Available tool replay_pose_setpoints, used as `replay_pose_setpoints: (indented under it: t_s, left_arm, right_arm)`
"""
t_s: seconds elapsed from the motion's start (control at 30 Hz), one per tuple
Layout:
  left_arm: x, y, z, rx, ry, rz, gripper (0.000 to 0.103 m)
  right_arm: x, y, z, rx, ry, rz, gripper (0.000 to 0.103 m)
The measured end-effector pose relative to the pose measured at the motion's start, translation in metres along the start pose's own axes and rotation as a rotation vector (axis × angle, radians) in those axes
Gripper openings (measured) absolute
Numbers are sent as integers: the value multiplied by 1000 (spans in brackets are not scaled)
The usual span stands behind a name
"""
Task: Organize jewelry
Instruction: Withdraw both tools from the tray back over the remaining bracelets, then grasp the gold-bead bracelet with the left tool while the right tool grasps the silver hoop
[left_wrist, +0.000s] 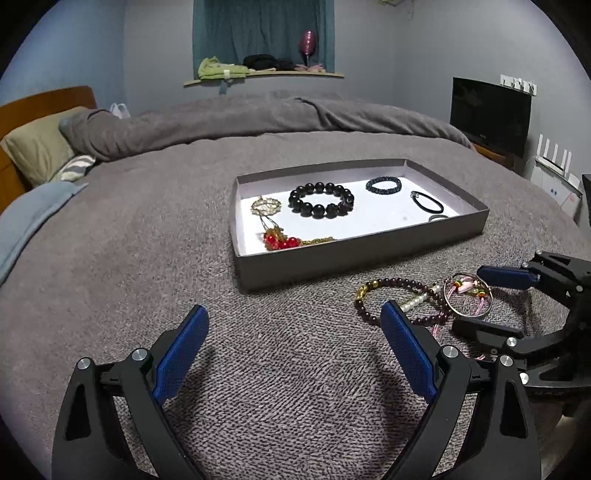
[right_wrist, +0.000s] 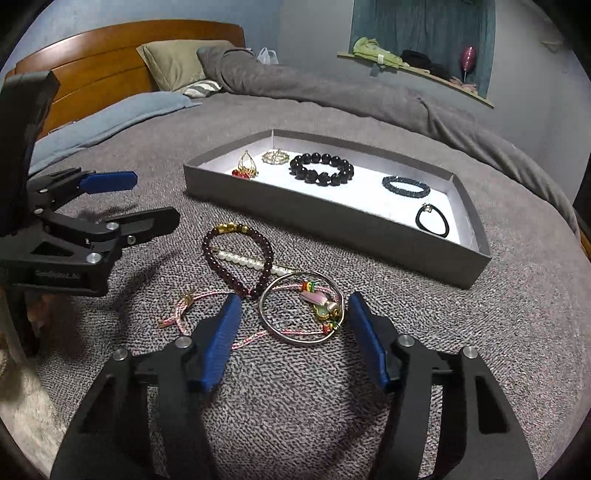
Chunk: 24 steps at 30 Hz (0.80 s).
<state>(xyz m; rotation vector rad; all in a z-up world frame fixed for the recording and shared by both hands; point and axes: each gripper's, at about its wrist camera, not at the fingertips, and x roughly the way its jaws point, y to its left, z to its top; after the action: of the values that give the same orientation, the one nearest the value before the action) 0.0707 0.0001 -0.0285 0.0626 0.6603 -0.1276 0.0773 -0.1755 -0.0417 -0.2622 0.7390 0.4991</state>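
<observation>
My right claw (right_wrist: 293, 325) sits half-open around the silver bangle (right_wrist: 301, 308) on the blanket, not gripping. The pink cord (right_wrist: 207, 297) threads through it and may drag along. Left claw (left_wrist: 293, 354) wide, empty. Tray (right_wrist: 332, 221) nearby.

The bed cover (left_wrist: 147, 258) is a flecked grey-brown weave. The tray (right_wrist: 332, 221) is grey outside, white inside. In it lie a glossy black bead bracelet (right_wrist: 321, 168), a dark blue-black band (right_wrist: 405, 185) and a plain black cord loop (right_wrist: 432, 219) — plus red beads (left_wrist: 280, 242) on gold chain. On the cover: maroon beads (right_wrist: 236, 258) with gold ones, white pearls (right_wrist: 243, 260), a silver bangle (right_wrist: 301, 308), a pink cord (right_wrist: 207, 301).
</observation>
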Motion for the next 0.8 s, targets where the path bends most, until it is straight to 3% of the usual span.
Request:
replay_pose_setpoints:
  t_s: [0.17,0.6,0.7,0.8]
  left_arm:
    - [0,1,0,-1,1,-6,93]
    - [2,-5,2,-13,10,-67,93]
    - [6,-14,9,3,20,-71,89]
    - [11,-22,13,29,29,-76,67]
  right_arm:
    - [1,-4,0,19,2,1,49]
    - [-21,-24,1,89,-72,11,49]
    - [-25,-37,2,129,-84,7,49]
    - [-26,-43,1,145,-82,13,49]
